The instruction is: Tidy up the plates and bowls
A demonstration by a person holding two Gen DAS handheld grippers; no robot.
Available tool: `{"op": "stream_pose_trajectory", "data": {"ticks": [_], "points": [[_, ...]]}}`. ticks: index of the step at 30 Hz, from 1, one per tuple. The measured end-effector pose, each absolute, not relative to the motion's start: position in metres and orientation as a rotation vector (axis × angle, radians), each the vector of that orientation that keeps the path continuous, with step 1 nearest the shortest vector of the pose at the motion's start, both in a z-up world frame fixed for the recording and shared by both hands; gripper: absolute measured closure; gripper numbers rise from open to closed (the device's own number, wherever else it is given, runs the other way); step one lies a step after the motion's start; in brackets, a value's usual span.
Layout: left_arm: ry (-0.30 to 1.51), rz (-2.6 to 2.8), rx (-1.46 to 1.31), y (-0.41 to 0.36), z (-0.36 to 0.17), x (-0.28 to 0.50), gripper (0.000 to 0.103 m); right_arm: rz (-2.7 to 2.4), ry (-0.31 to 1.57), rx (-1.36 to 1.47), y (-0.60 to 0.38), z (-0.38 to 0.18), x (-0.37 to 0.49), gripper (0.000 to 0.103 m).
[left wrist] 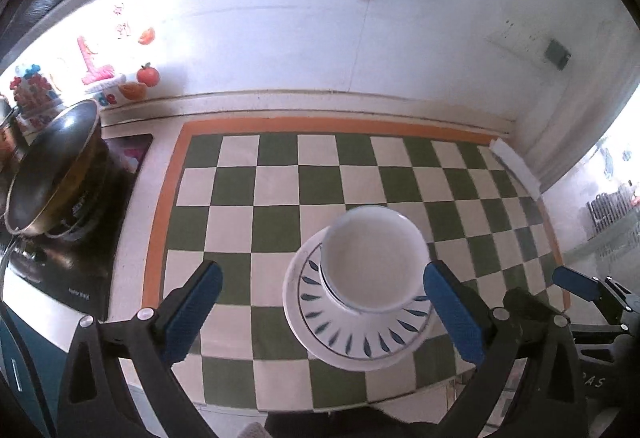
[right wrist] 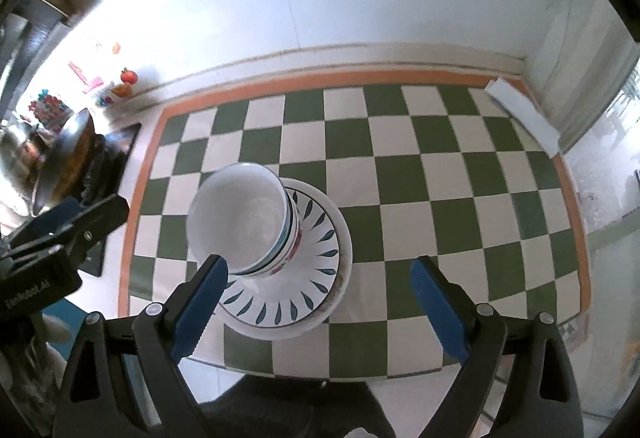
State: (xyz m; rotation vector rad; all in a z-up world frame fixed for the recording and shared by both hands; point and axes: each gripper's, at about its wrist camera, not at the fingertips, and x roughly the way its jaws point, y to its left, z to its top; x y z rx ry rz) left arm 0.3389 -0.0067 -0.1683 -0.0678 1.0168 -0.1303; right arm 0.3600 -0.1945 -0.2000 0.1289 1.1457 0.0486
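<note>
The left tool hangs above the near edge of the worktop with its blue-padded jaws spread wide and nothing between them that they touch. The right tool is likewise gaping, empty — one of its fingers overlaps the near-left rim of the dishes in the right wrist view, though whether it touches them cannot be told.

Just ahead of both tools stands the stack: a white bowl nested on at least one more bowl, whose flowered side shows in the right wrist view, all sitting in a plate with blue leaf marks, which in turn lies on a plain white plate. The stack rests on a green-and-white checked mat with an orange border, close to the mat's near edge and towards the front of the worktop.

Beyond the mat's left edge a dark pan sits tilted on a black cooktop. At the mat's far right corner lies a folded white strip, against the white wall.
</note>
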Motion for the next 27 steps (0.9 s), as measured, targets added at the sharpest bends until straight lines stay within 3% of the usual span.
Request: {"op": "stream_pose_trajectory", "data": {"ticks": [16, 27], "points": [[0.879, -0.010, -0.058, -0.033, -0.089, 0.186, 0.000, 0.093, 0.912, 0.101, -0.229, -0.088, 0.206, 0.006], [0.791, -0.013, -0.052, -0.028, -0.053, 0.110, 0.000, 0.081, 0.825, 0.102, -0.230, -0.042, 0.117, 0.005]]}}
